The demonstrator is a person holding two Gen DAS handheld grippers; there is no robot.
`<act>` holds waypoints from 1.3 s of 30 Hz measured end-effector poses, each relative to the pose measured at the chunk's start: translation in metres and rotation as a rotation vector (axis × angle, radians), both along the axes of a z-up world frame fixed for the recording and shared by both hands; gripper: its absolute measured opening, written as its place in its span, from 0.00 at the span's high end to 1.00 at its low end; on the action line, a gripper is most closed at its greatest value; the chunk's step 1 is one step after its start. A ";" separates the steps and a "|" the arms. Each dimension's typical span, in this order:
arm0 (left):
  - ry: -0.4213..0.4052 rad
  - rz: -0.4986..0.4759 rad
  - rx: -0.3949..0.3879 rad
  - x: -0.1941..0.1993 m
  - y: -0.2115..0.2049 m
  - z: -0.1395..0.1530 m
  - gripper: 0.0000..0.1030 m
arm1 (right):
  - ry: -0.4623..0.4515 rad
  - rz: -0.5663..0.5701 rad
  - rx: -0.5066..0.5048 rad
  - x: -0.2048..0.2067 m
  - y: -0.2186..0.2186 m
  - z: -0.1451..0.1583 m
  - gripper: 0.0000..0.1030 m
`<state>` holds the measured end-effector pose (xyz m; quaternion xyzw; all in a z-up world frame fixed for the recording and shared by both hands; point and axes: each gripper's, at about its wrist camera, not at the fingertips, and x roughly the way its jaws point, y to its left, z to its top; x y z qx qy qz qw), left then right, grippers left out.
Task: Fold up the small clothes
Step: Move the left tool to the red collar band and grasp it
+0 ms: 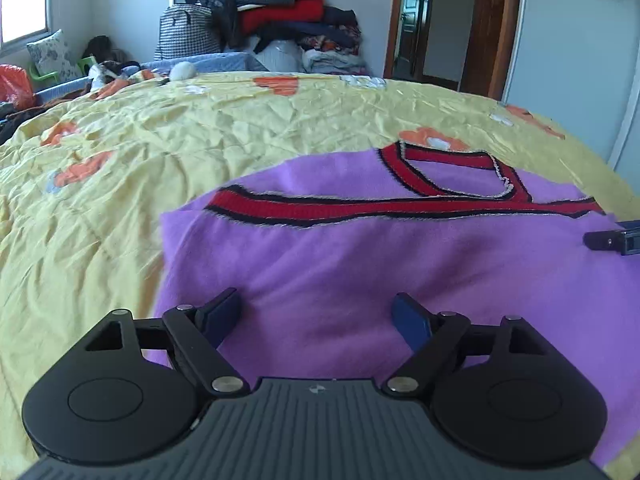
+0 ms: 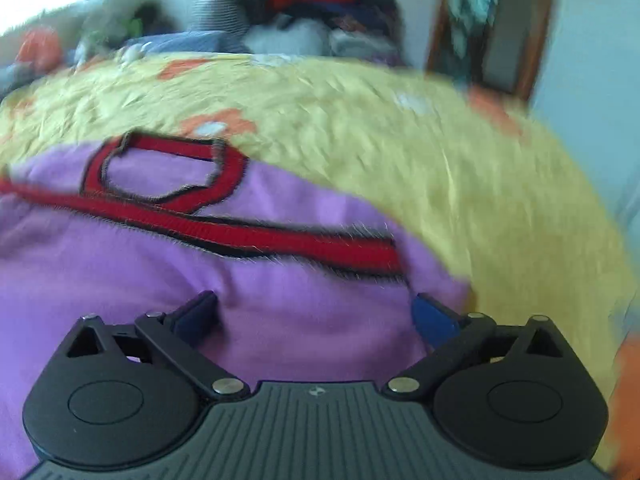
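The purple sweater (image 1: 360, 264) with red, black-edged trim lies flat on the bed beneath both my tongs; its neckline sits ahead of them, its folded-in red bands running crosswise between.

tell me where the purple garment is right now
The purple garment with red trim lies spread on the yellow floral bedspread, directly ahead of both wrist cameras, under the open left gripper and right gripper.

The purple top (image 1: 360, 264) is soft, fuzzy cloth with red knitted bands. The yellow bed cover (image 1: 180, 140) is thin, crinkly cloth. The left gripper (image 1: 318, 320) is dull black plastic with shiny metal pins and smooth blue fingers (image 1: 412, 326).
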<state>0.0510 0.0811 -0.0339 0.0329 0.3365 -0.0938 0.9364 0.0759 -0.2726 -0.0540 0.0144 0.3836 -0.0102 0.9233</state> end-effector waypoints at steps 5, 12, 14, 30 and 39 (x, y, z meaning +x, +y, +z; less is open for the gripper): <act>0.063 0.035 -0.088 0.000 0.033 0.016 0.13 | 0.007 -0.053 -0.034 -0.008 0.004 0.011 0.00; 0.161 0.112 -0.348 0.036 0.110 0.026 0.12 | -0.103 0.077 0.032 -0.055 0.072 0.038 0.00; 0.201 0.078 -0.394 0.053 0.125 0.027 0.10 | -0.113 0.147 0.045 -0.068 0.105 0.036 0.00; 0.315 -0.125 -0.161 0.123 0.072 0.029 0.26 | -0.120 0.449 0.015 -0.115 0.279 0.016 0.00; 0.383 -0.143 -0.228 0.133 0.086 0.037 0.87 | -0.221 0.486 -0.211 -0.136 0.328 0.015 0.00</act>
